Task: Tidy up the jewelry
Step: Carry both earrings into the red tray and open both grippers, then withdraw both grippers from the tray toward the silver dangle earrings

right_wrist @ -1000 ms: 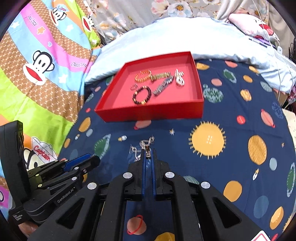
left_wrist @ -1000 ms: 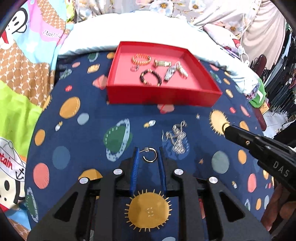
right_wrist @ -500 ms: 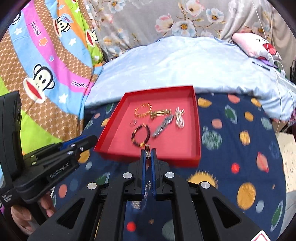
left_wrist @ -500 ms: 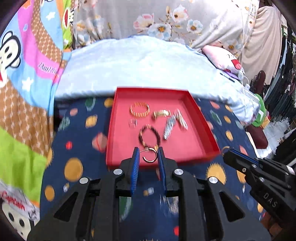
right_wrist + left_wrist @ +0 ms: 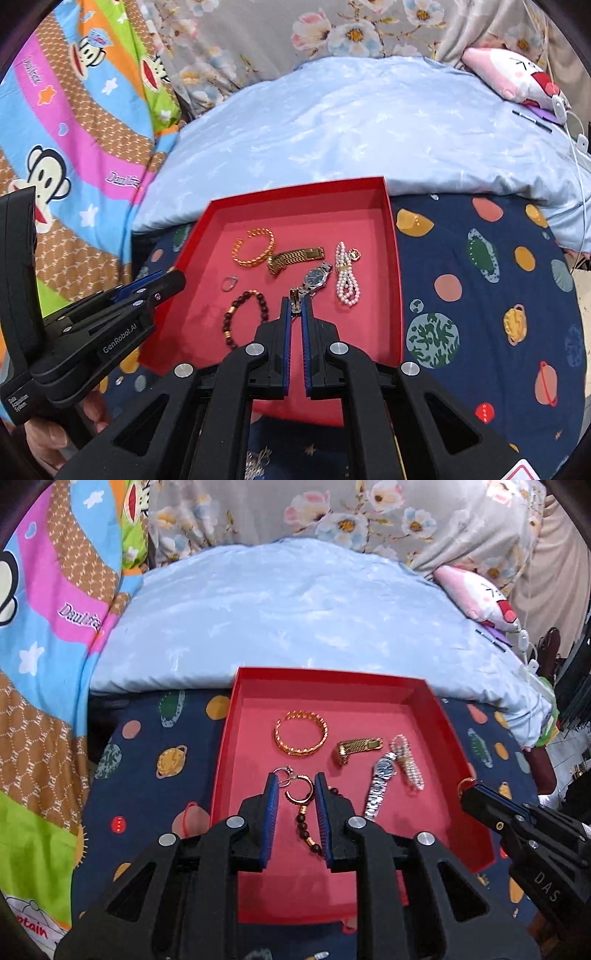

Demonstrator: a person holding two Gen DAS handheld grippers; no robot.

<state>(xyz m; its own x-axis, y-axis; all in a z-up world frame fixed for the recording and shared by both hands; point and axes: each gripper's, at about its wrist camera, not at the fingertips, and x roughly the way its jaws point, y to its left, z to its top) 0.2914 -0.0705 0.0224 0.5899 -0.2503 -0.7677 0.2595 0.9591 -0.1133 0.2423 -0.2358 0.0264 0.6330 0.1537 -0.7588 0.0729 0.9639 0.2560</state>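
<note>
A red tray lies on the dark planet-print blanket. In it lie a gold bangle, a gold watch band, a silver watch, a pearl bracelet, a dark bead bracelet and a small silver ring. My left gripper is over the tray, shut on a gold hoop earring. My right gripper is over the tray, shut on a small silver piece of jewelry.
A pale blue quilt lies just behind the tray. A colourful cartoon blanket is on the left. A pink plush toy and cables lie at the far right. Each gripper shows in the other's view, the right and the left.
Both grippers have lifted off the blanket and moved forward over the red tray, each carrying its piece of jewelry.
</note>
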